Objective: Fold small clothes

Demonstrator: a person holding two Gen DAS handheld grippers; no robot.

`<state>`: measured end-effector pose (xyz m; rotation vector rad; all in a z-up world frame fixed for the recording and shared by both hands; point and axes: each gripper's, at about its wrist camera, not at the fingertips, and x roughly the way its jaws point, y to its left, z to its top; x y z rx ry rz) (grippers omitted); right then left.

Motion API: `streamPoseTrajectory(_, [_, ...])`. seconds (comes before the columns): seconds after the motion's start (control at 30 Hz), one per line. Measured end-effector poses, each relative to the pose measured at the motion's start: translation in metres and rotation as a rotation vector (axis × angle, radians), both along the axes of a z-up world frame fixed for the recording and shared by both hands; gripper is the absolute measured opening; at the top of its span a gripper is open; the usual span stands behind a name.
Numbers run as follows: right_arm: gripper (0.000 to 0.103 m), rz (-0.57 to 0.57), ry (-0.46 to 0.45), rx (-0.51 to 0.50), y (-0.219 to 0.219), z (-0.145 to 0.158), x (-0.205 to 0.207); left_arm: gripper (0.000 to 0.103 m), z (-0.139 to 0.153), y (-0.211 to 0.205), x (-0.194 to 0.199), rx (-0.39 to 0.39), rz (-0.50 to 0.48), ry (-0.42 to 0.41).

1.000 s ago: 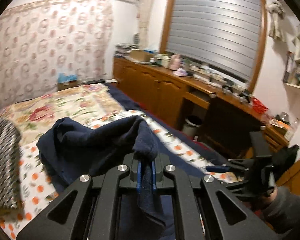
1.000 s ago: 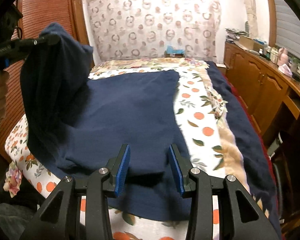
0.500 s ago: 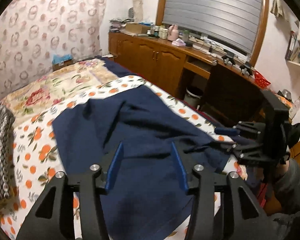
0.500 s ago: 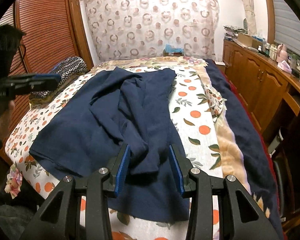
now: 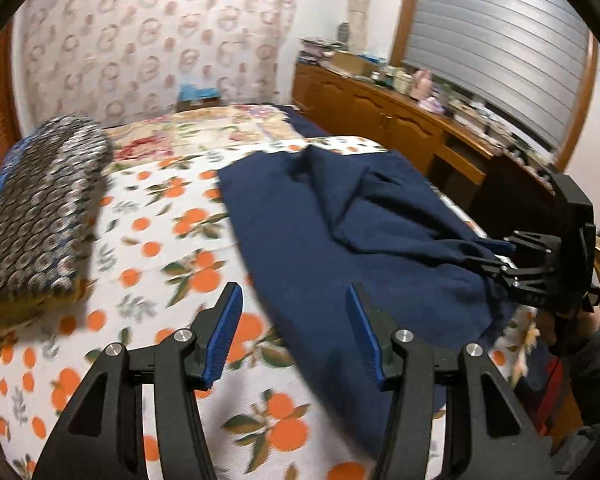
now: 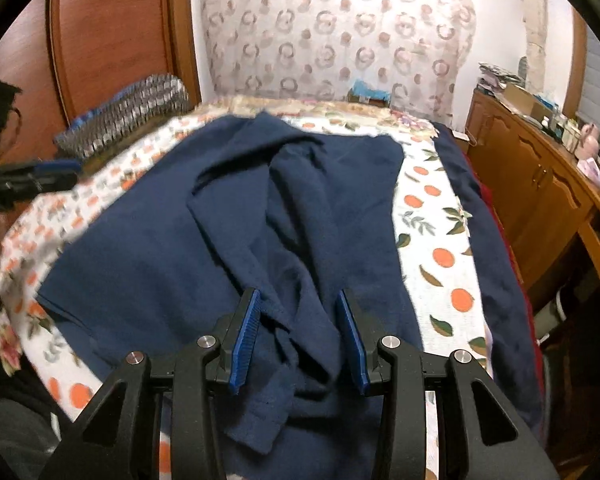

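Observation:
A navy blue garment (image 6: 228,240) lies spread on the orange-print bedsheet (image 6: 432,216), with one part folded over its middle in loose creases. It also shows in the left wrist view (image 5: 340,240). My right gripper (image 6: 298,332) is open, its jaws standing either side of a rumpled fold near the garment's near edge. My left gripper (image 5: 294,332) is open and empty, above the garment's left edge and the bedsheet (image 5: 172,248). The right gripper shows in the left wrist view (image 5: 500,256) at the garment's far corner.
A patterned pillow (image 5: 40,208) lies at the bed's left side. A wooden cabinet (image 6: 540,184) with clutter on top runs along the right. A dark blue blanket (image 6: 496,264) edges the bed's right side. A wooden wardrobe (image 6: 112,32) stands behind.
My left gripper opened and let go of the garment part it held up, which now lies folded over the middle. It then drew back to the left. My right gripper moved closer to the near edge.

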<state>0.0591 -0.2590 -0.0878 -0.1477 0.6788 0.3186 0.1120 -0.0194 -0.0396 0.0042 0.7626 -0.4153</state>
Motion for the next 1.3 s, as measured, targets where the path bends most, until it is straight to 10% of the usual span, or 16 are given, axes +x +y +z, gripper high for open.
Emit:
streamPoseTrajectory(0.13, [0.041, -0.016, 0.027, -0.028, 0.002, -0.005, 0.012, 0.055, -0.005, 0.008, -0.005, -0.005, 0.034, -0.016])
streamPoseTrajectory(0.27, [0.013, 0.01, 0.017, -0.026, 0.003, 0.001, 0.009, 0.055, -0.011, 0.016, -0.007, -0.021, 0.064, -0.028])
streamPoseTrajectory(0.5, [0.007, -0.065, -0.168, 0.031, -0.008, 0.033, -0.025, 0.055, -0.014, 0.019, -0.007, -0.029, 0.096, -0.038])
streamPoseTrajectory(0.7, [0.008, -0.12, -0.169, 0.003, -0.025, 0.033, -0.025, 0.055, -0.009, 0.012, -0.009, -0.012, 0.095, -0.063])
streamPoseTrajectory(0.83, [0.032, -0.115, -0.149, -0.036, -0.027, 0.03, -0.019, 0.055, -0.006, 0.012, -0.011, -0.002, 0.107, -0.081])
streamPoseTrajectory(1.3, [0.042, 0.043, -0.168, 0.001, 0.02, 0.069, 0.004, 0.055, -0.005, 0.014, -0.015, -0.011, 0.121, -0.086])
